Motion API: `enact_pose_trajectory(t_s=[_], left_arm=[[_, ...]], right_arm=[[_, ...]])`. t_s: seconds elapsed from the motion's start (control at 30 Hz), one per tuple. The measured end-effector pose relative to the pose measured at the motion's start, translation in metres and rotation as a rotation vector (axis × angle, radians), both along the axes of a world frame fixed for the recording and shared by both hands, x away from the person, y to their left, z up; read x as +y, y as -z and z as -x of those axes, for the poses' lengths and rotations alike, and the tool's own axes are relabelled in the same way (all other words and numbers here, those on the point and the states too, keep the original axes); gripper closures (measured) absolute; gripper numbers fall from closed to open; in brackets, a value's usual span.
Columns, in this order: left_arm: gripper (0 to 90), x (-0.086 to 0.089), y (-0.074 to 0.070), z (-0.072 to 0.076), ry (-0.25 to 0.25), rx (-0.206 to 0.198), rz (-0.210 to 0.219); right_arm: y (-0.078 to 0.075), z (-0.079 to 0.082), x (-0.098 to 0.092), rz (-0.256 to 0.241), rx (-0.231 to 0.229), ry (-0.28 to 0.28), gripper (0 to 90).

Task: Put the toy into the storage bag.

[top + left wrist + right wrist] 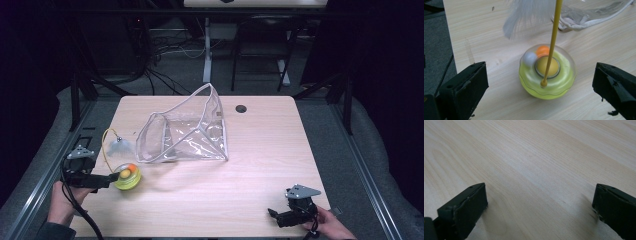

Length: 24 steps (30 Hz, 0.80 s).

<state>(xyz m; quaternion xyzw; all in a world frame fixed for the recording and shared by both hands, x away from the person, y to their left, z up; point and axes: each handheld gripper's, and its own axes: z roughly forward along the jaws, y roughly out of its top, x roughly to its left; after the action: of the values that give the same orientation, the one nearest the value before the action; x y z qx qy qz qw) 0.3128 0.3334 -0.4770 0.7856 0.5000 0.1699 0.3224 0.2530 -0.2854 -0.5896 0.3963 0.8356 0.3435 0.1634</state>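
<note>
The left gripper (112, 176) was held wide open around the yellow toy (547, 75), probably for grasping; the right gripper (272, 214) was held open, empty.

Counter (260, 165): pale wood-grain laminate, smooth, matt. Pouch (192, 132) behind the toy: clear glossy plastic, white cloth edging. Toy (547, 72): glossy yellow plastic, clear dome, fluffy white feather (529, 15). My tool (540, 212) pads: matt black, worn rubber.
</note>
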Motion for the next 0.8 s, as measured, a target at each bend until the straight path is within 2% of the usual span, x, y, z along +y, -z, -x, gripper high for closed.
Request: enact_pose_trajectory(t_s=[0.17,0.4,0.53,0.8], left_arm=[[1.2,0.0,-0.008,-0.005,0.009,-0.001,-0.009],[10.2,-0.001,-0.019,-0.011,0.015,-0.012,-0.006],[16.2,-0.001,-0.023,-0.014,0.011,-0.015,-0.012],[34.7,0.0,-0.029,-0.019,0.003,-0.016,-0.011]], right_arm=[[0.0,0.0,0.0,0.0,0.0,0.0,0.0],[0.0,0.0,0.0,0.0,0.0,0.0,0.0],[0.0,0.0,0.0,0.0,0.0,0.0,0.0],[0.0,0.0,0.0,0.0,0.0,0.0,0.0]])
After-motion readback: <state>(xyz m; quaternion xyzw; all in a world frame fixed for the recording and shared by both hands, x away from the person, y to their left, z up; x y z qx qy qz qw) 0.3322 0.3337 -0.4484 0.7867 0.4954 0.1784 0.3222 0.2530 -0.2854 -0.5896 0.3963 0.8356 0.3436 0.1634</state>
